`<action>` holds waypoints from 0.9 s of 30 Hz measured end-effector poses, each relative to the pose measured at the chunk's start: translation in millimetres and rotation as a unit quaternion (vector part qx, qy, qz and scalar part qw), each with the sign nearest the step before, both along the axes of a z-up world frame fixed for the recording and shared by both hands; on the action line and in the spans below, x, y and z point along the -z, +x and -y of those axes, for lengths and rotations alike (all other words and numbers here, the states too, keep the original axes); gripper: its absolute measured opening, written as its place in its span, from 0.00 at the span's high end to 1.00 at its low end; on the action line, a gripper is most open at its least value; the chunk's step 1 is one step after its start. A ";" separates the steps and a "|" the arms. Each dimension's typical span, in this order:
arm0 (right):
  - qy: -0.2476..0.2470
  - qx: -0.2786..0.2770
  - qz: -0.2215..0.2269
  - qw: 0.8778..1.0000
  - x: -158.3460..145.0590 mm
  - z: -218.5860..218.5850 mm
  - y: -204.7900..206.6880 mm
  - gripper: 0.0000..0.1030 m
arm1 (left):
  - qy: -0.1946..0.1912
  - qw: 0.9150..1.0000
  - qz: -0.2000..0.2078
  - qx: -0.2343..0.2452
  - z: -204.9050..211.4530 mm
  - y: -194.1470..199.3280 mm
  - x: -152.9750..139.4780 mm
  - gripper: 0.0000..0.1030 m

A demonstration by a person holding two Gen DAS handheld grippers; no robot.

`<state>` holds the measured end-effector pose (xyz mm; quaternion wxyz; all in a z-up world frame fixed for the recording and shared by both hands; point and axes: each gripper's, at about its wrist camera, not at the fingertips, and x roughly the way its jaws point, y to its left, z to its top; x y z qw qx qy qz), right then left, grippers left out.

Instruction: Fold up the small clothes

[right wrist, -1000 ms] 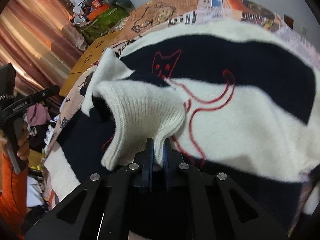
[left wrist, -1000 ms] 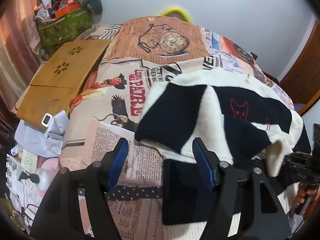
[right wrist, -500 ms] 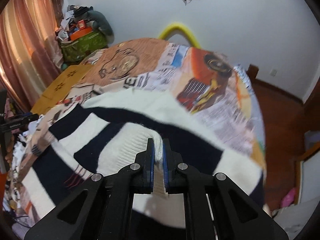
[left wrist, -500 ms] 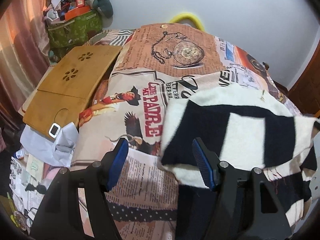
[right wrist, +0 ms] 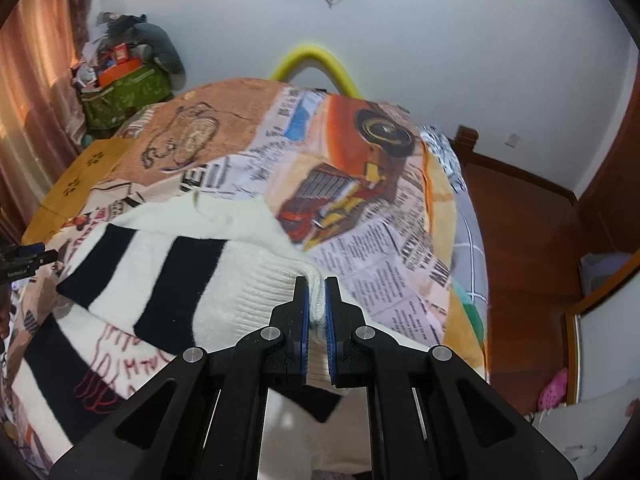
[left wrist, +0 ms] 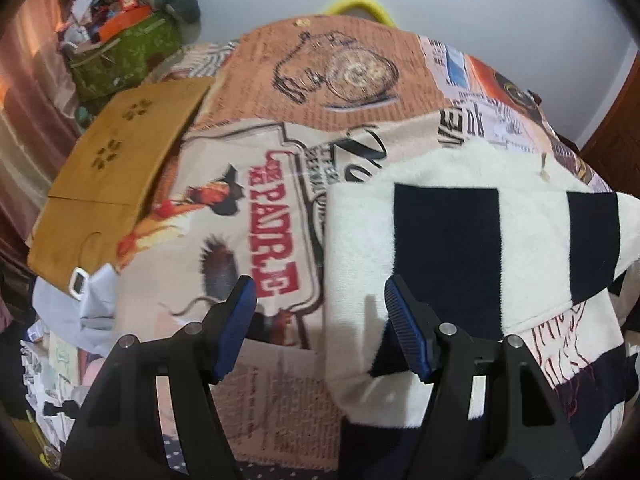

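A cream and navy striped knit sweater (left wrist: 480,240) with red stitching lies on the printed bedspread (left wrist: 280,200). In the right wrist view the sweater (right wrist: 160,280) spreads to the left with its sleeve laid across the body. My right gripper (right wrist: 316,292) is shut on the sleeve's ribbed cream cuff (right wrist: 280,280), held low over the sweater's right edge. My left gripper (left wrist: 320,300) is open and empty, hovering over the sweater's left edge; its right finger is above the cloth.
A wooden lap tray (left wrist: 120,172) lies at the bed's left side. A cluttered green bag (left wrist: 124,48) stands in the far left corner. A yellow hoop (right wrist: 316,64) rises behind the bed. Wooden floor (right wrist: 532,240) lies to the right.
My right gripper has carried the cuff rightward across the sweater, unfolding the sleeve over the body. My left gripper has stayed open and shifted slightly closer to the sweater's left edge.
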<state>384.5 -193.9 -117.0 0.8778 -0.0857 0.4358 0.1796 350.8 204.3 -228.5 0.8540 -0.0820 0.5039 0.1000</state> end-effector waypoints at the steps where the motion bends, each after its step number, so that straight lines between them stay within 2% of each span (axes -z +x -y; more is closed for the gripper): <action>1: 0.002 0.000 -0.007 1.000 2.9 2.4 2.3 0.94 | -0.003 1.000 -0.005 0.002 1.2 1.9 4.6 0.36; 8: 0.003 0.005 -0.056 0.998 30.9 8.6 11.3 0.93 | 0.018 0.999 -0.040 0.018 10.5 8.9 35.9 0.36; 14: -0.004 0.021 -0.076 0.997 46.3 12.9 16.8 0.91 | 0.039 0.998 -0.038 0.020 11.4 6.8 42.1 0.29; 17: -0.013 0.030 -0.076 0.997 47.9 17.9 15.6 0.84 | 0.057 0.997 -0.036 0.027 15.0 4.8 41.3 0.29; 21: 0.006 0.046 -0.070 0.996 37.8 34.0 6.4 0.75 | 0.072 0.996 -0.035 0.029 16.9 1.0 35.1 0.29; 23: 0.019 0.052 -0.063 0.997 29.3 42.8 0.6 0.71 | 0.069 0.997 -0.030 0.023 15.8 -2.4 26.8 0.29; 27: 0.033 0.072 -0.027 0.997 2.3 65.1 -17.5 0.53 | 0.043 0.999 -0.001 0.013 15.8 -10.6 -0.1 0.29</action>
